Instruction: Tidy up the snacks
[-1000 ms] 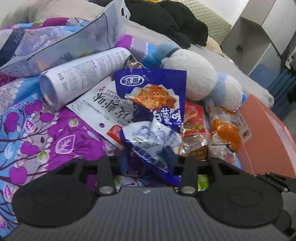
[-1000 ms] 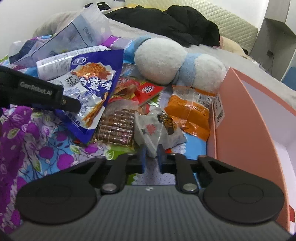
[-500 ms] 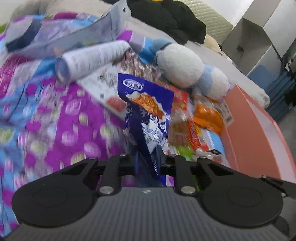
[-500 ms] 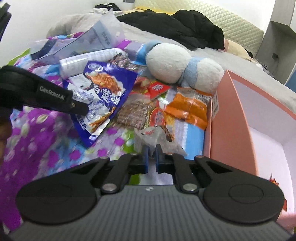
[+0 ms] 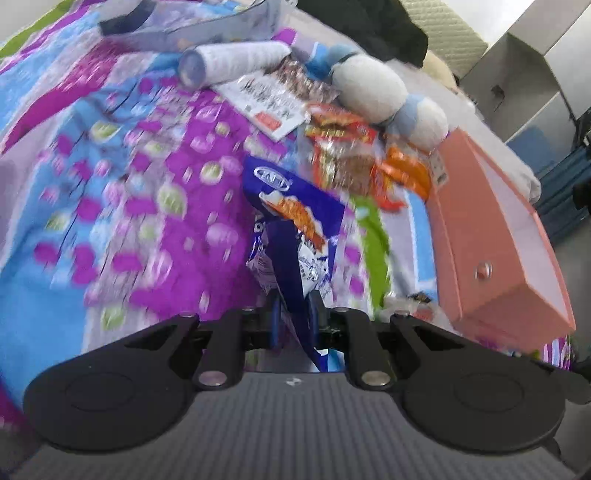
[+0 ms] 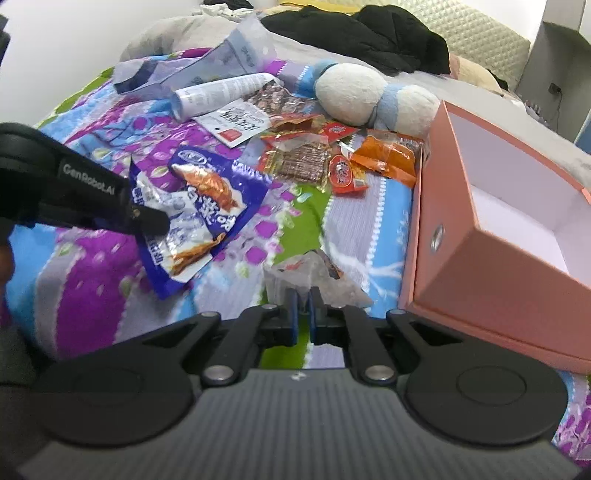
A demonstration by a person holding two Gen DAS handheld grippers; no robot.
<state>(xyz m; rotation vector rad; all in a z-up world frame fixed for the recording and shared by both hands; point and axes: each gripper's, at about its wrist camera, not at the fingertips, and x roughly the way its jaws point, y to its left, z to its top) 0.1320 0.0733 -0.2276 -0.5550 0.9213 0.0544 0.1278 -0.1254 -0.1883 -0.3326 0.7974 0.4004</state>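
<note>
Bright purple, blue and green bedding covers the bed where all of this is laid out, with a heap of black clothing against the quilted headboard. An open pink box with a white inside sits on the right side of the blanket.

Held by a person, the left gripper has a blue snack bag pinched between its jaws, which have just been closing on it; the bag stands up from the grip, its picture of orange food facing the camera. In the right wrist view that same bag hangs crumpled off the end of the black left gripper, lifted clear of the bedding and well apart from the box.

The right gripper has its jaws pressed nearly together on a clear crinkled wrapper, which sits just beside the near corner of the box.

Further up the bed lies the rest of the pile: a brown wafer-like pack, a small red round-printed packet and an orange packet next to the box's far corner. Behind them rests a white and blue plush toy. A white cylindrical can lies on its side beside a white printed packet, with a large pale plastic bag beyond.
</note>
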